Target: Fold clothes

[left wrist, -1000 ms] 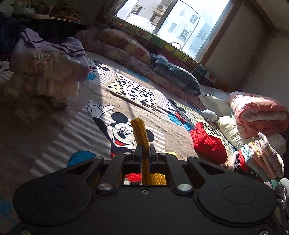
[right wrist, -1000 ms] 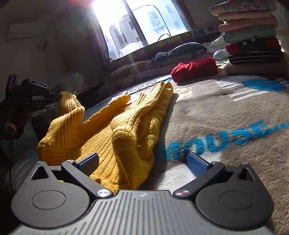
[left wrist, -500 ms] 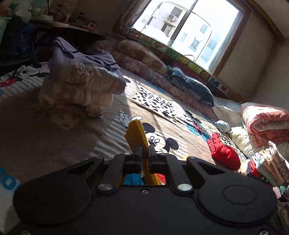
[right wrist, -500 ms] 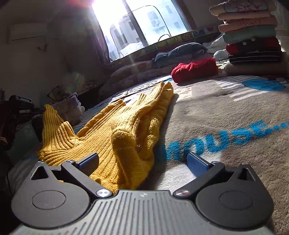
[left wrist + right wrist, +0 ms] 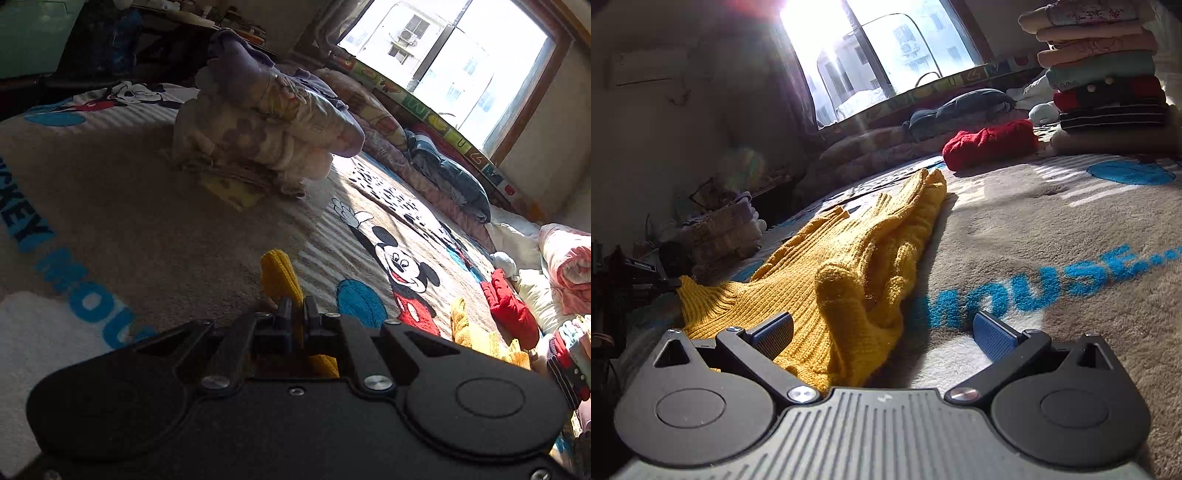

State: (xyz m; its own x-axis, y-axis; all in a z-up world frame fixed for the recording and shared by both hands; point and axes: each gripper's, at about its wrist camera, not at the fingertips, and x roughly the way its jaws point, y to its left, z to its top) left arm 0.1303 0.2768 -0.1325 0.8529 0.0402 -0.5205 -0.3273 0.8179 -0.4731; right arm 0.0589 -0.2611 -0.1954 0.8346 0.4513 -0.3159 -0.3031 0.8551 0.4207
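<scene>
My left gripper [image 5: 294, 310] is pinched tight on a ribbed edge of the yellow sweater [image 5: 280, 275]; a strip of the knit stands up between the two fingers and pokes out past their tips, low above the Mickey Mouse blanket [image 5: 155, 236]. My right gripper [image 5: 882, 328] is spread wide and grips nothing. Its left blue pad [image 5: 774, 332] lies right at the sweater's knit, though I cannot tell whether it touches; its right pad [image 5: 991, 334] sits over bare blanket [image 5: 1052, 229], apart from the cloth.

From the right wrist view the one yellow sweater [image 5: 857, 254] lies along the blanket ahead of my open fingers, a bunched fold just in front of them and the rest stretching away toward the window [image 5: 886, 51]. One corner is lifted at the far left, in shadow.

Farther out I count one red knitted garment [image 5: 991, 142] rolled up on the blanket, and two piles of folded clothes: a tall stack [image 5: 1104, 74] at the right, near the red one, and a pale pile [image 5: 266, 129] seen ahead of my left gripper. One dark blue pillow [image 5: 960, 109] lies below the window.
</scene>
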